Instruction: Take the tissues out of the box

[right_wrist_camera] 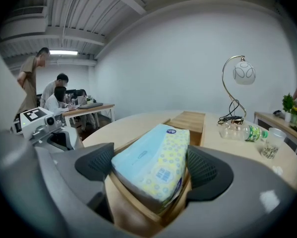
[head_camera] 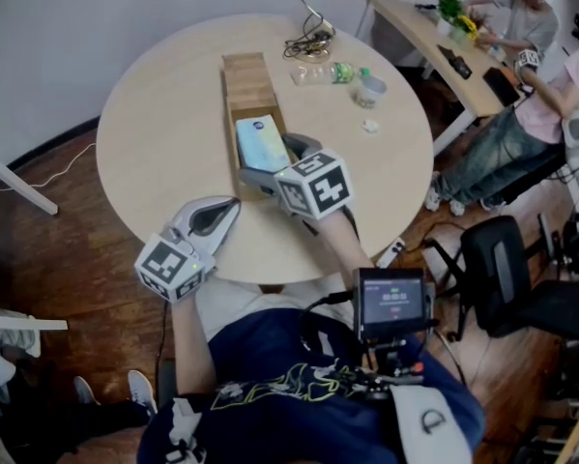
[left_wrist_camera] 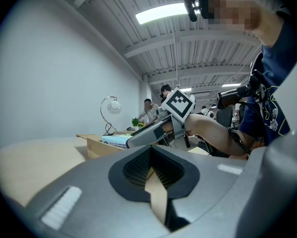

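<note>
Tissue pack [right_wrist_camera: 154, 155] clamped in right tongs [right_wrist_camera: 150, 171], label print unreadable

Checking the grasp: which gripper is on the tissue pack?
The right gripper, closed on the tissue pack in the wooden box; the left gripper is shut and empty, apart from the box.

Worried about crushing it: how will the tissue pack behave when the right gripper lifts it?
The tissue pack looks soft in thin plastic wrap, so it would likely dent between the right gripper's pads, not crack. Being tissue, probably light for its size. The smooth wrap may slip, and the close wooden box walls could snag it.
</note>
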Motion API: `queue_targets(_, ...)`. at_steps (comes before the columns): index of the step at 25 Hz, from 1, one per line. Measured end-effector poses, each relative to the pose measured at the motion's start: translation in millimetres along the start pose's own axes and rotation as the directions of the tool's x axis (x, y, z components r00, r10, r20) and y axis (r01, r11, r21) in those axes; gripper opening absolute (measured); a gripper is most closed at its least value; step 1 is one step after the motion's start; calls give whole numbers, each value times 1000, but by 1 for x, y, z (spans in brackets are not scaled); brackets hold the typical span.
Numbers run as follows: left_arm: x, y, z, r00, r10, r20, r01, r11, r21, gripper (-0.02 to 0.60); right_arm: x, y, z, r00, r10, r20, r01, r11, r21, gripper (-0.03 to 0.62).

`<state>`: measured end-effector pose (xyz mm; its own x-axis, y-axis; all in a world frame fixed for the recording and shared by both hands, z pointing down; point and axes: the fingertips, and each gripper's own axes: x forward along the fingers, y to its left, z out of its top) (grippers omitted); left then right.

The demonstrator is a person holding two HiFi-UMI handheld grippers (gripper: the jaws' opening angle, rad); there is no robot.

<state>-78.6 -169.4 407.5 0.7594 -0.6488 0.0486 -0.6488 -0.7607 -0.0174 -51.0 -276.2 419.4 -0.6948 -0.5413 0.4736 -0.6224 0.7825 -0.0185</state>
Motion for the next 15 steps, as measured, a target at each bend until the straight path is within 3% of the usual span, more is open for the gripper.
queue_targets(15,-1,-2,-1,1000,-4,6,4,1000,-4,1,-1,-8,0,999,-51,-9,51,999,16,382)
